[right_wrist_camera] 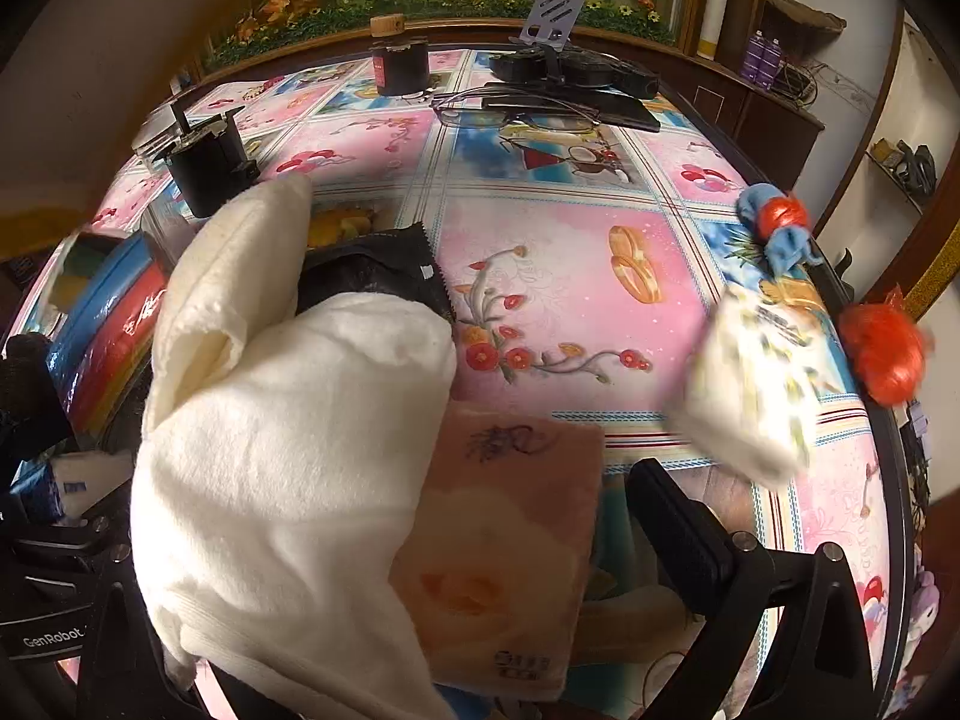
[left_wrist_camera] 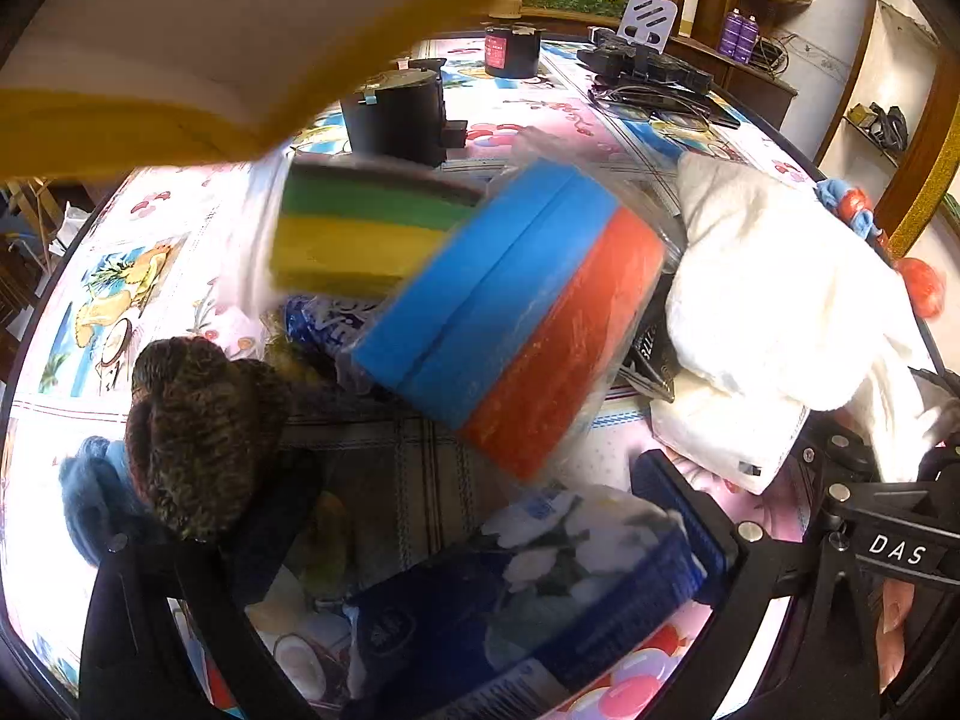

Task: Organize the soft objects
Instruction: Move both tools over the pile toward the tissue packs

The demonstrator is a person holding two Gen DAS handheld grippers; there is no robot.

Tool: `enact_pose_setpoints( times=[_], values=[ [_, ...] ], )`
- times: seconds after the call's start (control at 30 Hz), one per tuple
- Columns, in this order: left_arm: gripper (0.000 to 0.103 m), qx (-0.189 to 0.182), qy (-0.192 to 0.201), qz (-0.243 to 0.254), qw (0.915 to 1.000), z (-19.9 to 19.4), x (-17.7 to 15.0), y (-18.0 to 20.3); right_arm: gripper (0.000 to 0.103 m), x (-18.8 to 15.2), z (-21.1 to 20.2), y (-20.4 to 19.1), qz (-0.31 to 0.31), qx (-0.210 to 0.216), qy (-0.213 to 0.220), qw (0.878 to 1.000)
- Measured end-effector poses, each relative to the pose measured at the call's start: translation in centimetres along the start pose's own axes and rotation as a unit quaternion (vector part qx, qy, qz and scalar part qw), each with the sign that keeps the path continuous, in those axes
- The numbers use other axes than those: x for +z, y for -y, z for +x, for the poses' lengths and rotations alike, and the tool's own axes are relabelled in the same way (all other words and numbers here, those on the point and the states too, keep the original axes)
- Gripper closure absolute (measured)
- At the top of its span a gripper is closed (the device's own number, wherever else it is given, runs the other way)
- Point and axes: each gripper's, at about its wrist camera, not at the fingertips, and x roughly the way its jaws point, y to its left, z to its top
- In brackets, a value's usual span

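Both claws are standing wide open over a desk covered with a pink and blue flowered plastic cloth, and neither is gripping anything.

In the left wrist view, the left claw is pointing steeply down at a heap of soft things. A clear-wrapped pack of blue and red sponges is lying tilted in the middle, blurred, ahead of the fingers and not between them. A green and yellow striped sponge is sitting just behind it, touching the pack. A dark brown and tan knitted glove is lying beside the left finger, over a blue fuzzy cloth. A blue packet printed with white flowers is lying between the fingers, low in the view. A cream-white fleece towel is piled to the right.

In the right wrist view, the right claw is mostly hidden by the same cream-white towel, which is draped over its left finger. A peach-coloured folded cloth with dark writing is resting between the fingers; contact cannot be told. A white packet with a yellow-green print is blurred near the desk's right edge, next to an orange curly-haired toy and a blue and orange soft toy. A black cylindrical container is standing far left.
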Motion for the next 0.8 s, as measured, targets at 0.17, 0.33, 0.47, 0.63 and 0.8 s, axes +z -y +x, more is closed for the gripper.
enact_pose_setpoints(
  times=[0.17,0.33,0.47,0.63,0.8],
  values=[
    [0.0,0.0,0.0,0.0,1.0,-0.05,-0.16,-0.03,0.0,-0.01,-0.04,0.0,0.0,0.0,0.0,1.0],
    [0.0,0.0,0.0,0.0,1.0,-0.05,-0.16,-0.01,0.001,-0.01,-0.03,0.02,0.0,0.0,0.0,1.0],
    [0.0,0.0,0.0,0.0,1.0,-0.02,-0.13,0.01,0.001,-0.01,-0.02,0.02,0.0,0.0,0.0,1.0],
    [0.0,0.0,0.0,0.0,1.0,-0.03,-0.14,0.0,0.0,0.0,-0.01,0.03,0.0,0.0,0.0,1.0],
    [0.0,0.0,0.0,0.0,1.0,-0.02,-0.12,0.0,0.001,0.01,-0.02,0.04,0.0,0.0,0.0,1.0]
  ],
)
